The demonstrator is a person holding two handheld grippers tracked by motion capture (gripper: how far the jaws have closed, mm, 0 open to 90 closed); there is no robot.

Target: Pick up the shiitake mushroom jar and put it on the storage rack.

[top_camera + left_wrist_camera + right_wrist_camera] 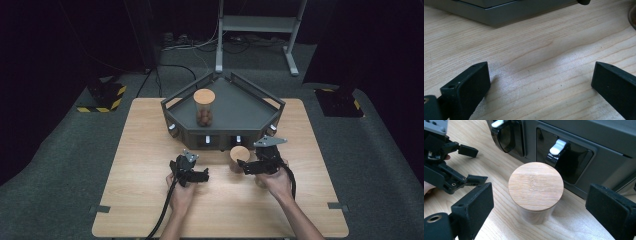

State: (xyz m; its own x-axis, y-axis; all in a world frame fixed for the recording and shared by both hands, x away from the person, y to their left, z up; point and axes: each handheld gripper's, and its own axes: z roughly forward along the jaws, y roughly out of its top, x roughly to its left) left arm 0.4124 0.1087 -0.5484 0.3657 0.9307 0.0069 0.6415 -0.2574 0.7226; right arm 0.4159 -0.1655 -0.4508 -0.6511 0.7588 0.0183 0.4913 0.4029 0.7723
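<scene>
- The person's two hands come in from the near edge of the surface (pixel 150 200), each holding a claw over the light wood.
- The right claw (pixel 243 165) stands open, its black jaws set wide on either side of a small jar with a round wooden lid (pixel 535 186); the pads do not touch the jar.
- That jar stands upright on the surface, just in front of the dark grey tray (pixel 240 107), near the tray's front wall with its white latches (pixel 557 146).
- In the high view the same jar (pixel 239 155) sits between the two claws, closer to the right one.
- The left claw (pixel 200 176) is open too, jaws well apart with only bare wood between them; it hovers low, to the left of the jar.
- The left claw's view shows the grey base of the tray at the top edge.
- A second, taller jar (pixel 204 107) with a wooden lid stands inside the tray, with brown round things in its lower part.
</scene>
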